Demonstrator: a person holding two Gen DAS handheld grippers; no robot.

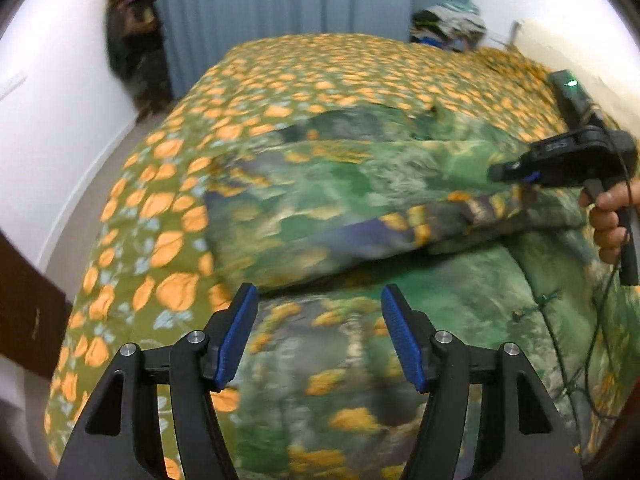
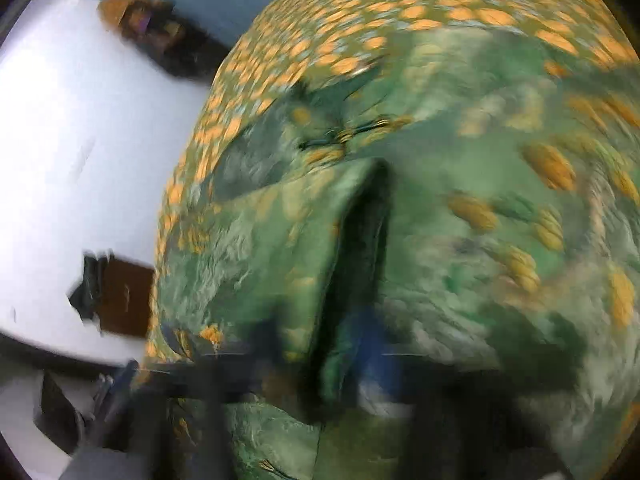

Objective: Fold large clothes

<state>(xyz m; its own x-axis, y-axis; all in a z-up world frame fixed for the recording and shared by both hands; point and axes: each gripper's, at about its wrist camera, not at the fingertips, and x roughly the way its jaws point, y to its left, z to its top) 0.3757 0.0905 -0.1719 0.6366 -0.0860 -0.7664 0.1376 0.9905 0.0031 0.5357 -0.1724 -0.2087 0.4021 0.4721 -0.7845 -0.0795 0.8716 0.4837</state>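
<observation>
A large green garment [image 1: 360,184] printed with yellow flowers is spread on a bed [image 1: 280,80] covered by an olive sheet with orange flowers. One layer of the garment is seen folded over across the middle of the bed, above a flat lower layer nearer the camera. The left gripper [image 1: 318,336] is held above the near part of the garment, its blue-padded fingers [image 1: 236,336] set wide apart and gripping nothing. The right gripper [image 1: 504,172] is seen at the right edge of the folded layer, held by a hand [image 1: 610,220]. In the right wrist view, heavily blurred, a fold of the garment [image 2: 332,264] appears pinched between the fingers, though the grip cannot be confirmed. A blue curtain [image 1: 280,8] hangs beyond the bed.
</observation>
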